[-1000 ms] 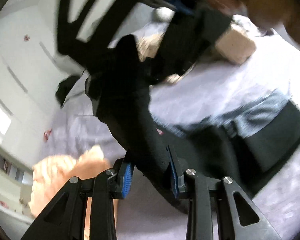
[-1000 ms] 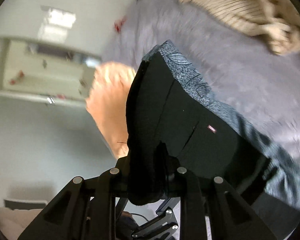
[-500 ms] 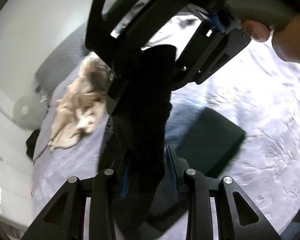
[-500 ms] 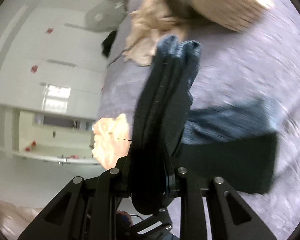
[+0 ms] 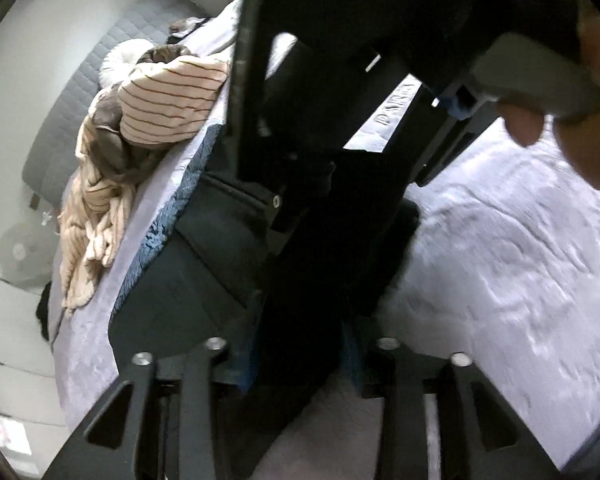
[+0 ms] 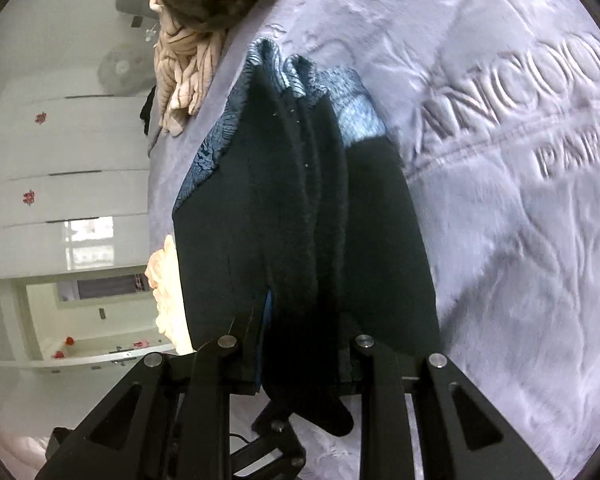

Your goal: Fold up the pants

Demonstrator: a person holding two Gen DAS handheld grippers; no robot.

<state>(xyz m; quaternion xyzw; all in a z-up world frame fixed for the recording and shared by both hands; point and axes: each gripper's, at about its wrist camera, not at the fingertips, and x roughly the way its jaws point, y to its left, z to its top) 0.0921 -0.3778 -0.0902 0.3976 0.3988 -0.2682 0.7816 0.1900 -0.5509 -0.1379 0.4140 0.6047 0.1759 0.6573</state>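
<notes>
Fold-over step: the right gripper [image 6: 306, 354] clenches the black pants with blue patterned lining [image 6: 300, 184]; the left gripper [image 5: 300, 354], jaws just opening, loosens around the fabric over the lavender plush bed [image 5: 500, 240]. Next, lay it flat.

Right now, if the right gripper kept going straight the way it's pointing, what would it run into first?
The dark pants bunched between its jaws lead the right gripper; beyond them lies the folded part on the lavender blanket. Depth is unclear.

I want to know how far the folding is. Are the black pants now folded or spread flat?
Folded over, not flat: in the right wrist view the pants lie doubled on the bed cover, layered edges showing at the top.
</notes>
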